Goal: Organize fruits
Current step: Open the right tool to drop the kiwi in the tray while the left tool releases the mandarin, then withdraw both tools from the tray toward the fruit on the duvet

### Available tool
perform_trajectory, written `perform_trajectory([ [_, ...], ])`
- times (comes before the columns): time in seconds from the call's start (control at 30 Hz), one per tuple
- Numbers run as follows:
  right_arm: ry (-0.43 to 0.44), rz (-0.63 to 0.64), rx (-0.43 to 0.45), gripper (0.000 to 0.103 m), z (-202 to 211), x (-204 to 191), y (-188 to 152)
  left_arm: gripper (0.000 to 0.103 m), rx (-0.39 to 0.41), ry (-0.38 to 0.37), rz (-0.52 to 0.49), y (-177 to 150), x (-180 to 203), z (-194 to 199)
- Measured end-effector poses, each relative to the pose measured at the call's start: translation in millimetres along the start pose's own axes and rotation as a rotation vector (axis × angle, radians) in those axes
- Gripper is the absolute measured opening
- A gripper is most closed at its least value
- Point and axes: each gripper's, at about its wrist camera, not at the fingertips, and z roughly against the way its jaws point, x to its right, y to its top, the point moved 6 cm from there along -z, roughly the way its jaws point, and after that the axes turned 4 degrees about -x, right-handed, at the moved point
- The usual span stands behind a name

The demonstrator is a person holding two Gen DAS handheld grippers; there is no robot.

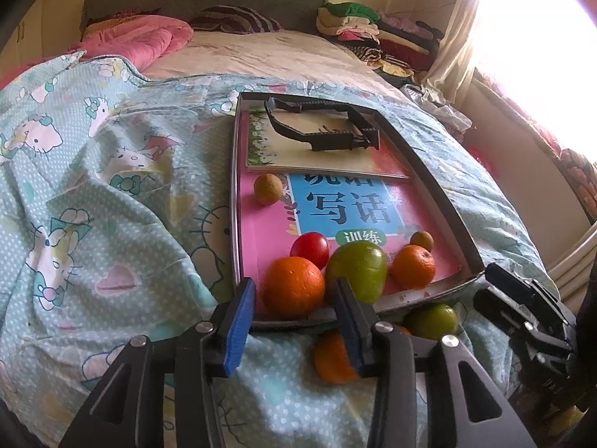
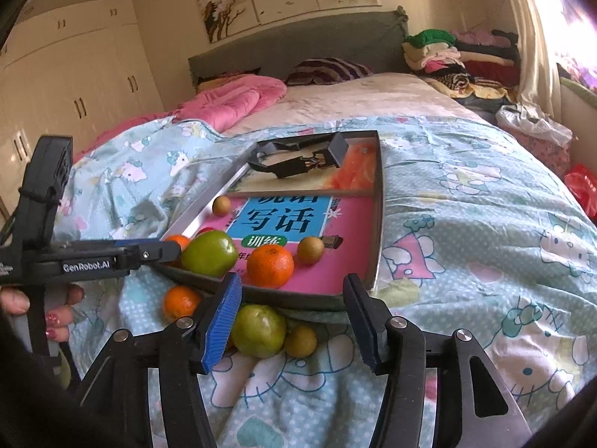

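Observation:
A shallow tray (image 1: 440, 194) (image 2: 377, 224) lined with pink books lies on the bed. In it are two oranges (image 1: 293, 285) (image 1: 413, 266), a green fruit (image 1: 358, 270), a red fruit (image 1: 309, 247) and two small brown fruits (image 1: 268, 189) (image 1: 421, 240). On the quilt in front of it lie an orange (image 2: 181, 301), a green fruit (image 2: 259, 330) and a small brown fruit (image 2: 300, 340). My left gripper (image 1: 294, 321) is open at the tray's near edge, around the front orange. My right gripper (image 2: 293, 321) is open above the green fruit on the quilt.
A black plastic frame (image 1: 321, 125) lies on a book at the tray's far end. The Hello Kitty quilt (image 1: 112, 224) is rumpled. A pink duvet (image 2: 231, 100) and folded clothes (image 2: 459, 56) lie at the bed's head.

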Motion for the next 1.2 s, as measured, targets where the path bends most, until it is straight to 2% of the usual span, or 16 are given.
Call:
perform_trajectory([
  [0.17, -0.010, 0.052, -0.004, 0.058, 0.5, -10.3, -3.6, 0.059, 0.032, -0.007, -0.005, 0.5, 2.2, 12.7],
  [0.3, -0.011, 0.073, -0.002, 0.058, 2.2, -14.7, -5.0, 0.061, 0.053, -0.007, -0.006, 0.7, 1.5, 22.1],
  [0.37, -0.013, 0.082, 0.002, 0.059, 3.3, -16.5, -5.6, 0.068, 0.060, -0.012, -0.006, 0.4, 1.3, 25.9],
  [0.43, -0.012, 0.090, 0.000, 0.059, 3.7, -18.4, -6.7, 0.070, 0.065, -0.012, -0.011, -0.2, 2.4, 29.3],
  [0.87, -0.024, 0.153, 0.009, 0.062, 10.6, -29.5, -10.7, 0.071, 0.079, -0.012, -0.032, -5.9, 12.2, 41.9],
  [1.2, -0.036, 0.225, -0.007, 0.062, 14.0, -39.6, -22.7, 0.071, 0.046, -0.015, -0.044, -21.1, 15.1, 40.0],
])
